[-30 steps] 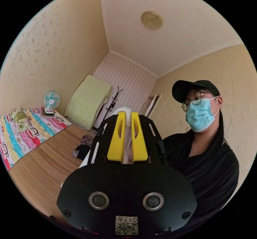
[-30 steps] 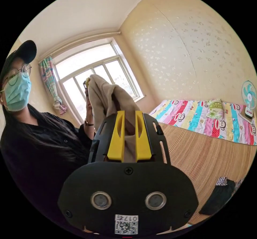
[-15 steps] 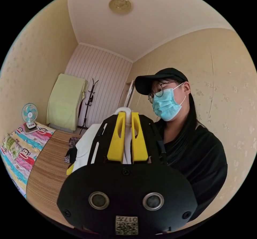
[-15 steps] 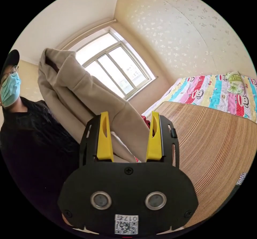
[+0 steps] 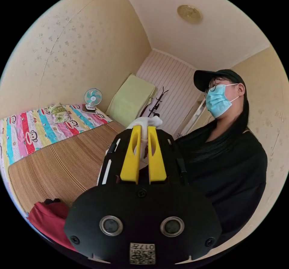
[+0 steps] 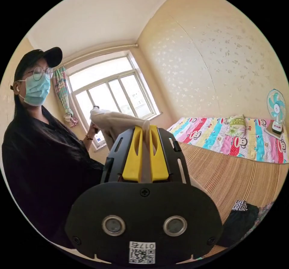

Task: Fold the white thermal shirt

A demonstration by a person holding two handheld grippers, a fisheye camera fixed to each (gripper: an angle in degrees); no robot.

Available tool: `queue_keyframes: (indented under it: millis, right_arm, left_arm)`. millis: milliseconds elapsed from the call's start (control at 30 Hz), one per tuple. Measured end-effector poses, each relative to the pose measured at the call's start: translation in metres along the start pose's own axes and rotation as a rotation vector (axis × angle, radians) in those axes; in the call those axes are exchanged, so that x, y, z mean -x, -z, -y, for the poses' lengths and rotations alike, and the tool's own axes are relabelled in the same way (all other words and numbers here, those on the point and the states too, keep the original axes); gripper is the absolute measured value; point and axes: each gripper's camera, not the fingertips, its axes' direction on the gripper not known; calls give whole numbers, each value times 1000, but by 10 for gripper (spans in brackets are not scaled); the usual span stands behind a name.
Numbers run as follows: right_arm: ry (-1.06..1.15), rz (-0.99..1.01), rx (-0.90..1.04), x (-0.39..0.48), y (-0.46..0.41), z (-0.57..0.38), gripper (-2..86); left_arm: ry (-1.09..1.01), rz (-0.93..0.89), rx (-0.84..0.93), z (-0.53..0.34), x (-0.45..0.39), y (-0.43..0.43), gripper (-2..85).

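Note:
The white thermal shirt (image 5: 144, 123) is held up in the air above the bed. In the left gripper view my left gripper (image 5: 143, 130) is shut on a bunched edge of it, white cloth poking out past the yellow jaws. In the right gripper view my right gripper (image 6: 146, 129) is shut on another edge of the shirt (image 6: 113, 121), which stretches away toward the window and the person's hand (image 6: 91, 127). Most of the shirt's body hangs hidden behind the grippers.
A person in black stands close behind both grippers. Below lies a striped bamboo mat (image 5: 60, 166) on the bed, with a colourful cartoon sheet (image 6: 240, 139), a small fan (image 6: 277, 112), a red garment (image 5: 48, 220) and a dark garment (image 6: 240, 223).
The right gripper, open around the shirt half a second ago, has shut on its edge. Both cameras have swung; the left gripper stays shut on the cloth.

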Motion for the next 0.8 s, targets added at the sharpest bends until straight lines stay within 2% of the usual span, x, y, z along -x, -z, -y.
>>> queue_keyframes:
  millis: [100, 233, 300, 367, 467, 600, 667, 733, 800]
  right_arm:
    - [61, -35, -15, 33, 31, 8, 40]
    - [181, -180, -72, 63, 69, 58, 38]
    - [239, -204, -40, 60, 68, 91, 37]
    - [283, -241, 33, 41, 56, 121, 36]
    - [243, -247, 215, -39, 11, 161, 36]
    - [-24, -239, 518, -235, -110, 170, 43]
    - [-162, -272, 607, -321, -169, 147, 51]
    - [-467, -318, 684, -416, -225, 93, 66]
    - [-611, -313, 668, -450, -241, 49, 73]
  left_arm:
    - [4, -104, 5, 4, 7, -13, 41]
    - [-20, -251, -77, 65, 16, -6, 41]
    - [62, -289, -67, 103, 37, -5, 41]
    - [79, -241, -48, 141, 61, -4, 41]
    - [177, -72, 39, 202, 133, -15, 41]
    - [411, 153, 101, 265, 316, -64, 49]
    - [592, 202, 93, 262, 411, -89, 61]
    - [824, 247, 90, 227, 502, -114, 77]
    - [921, 277, 63, 190, 527, -128, 80]
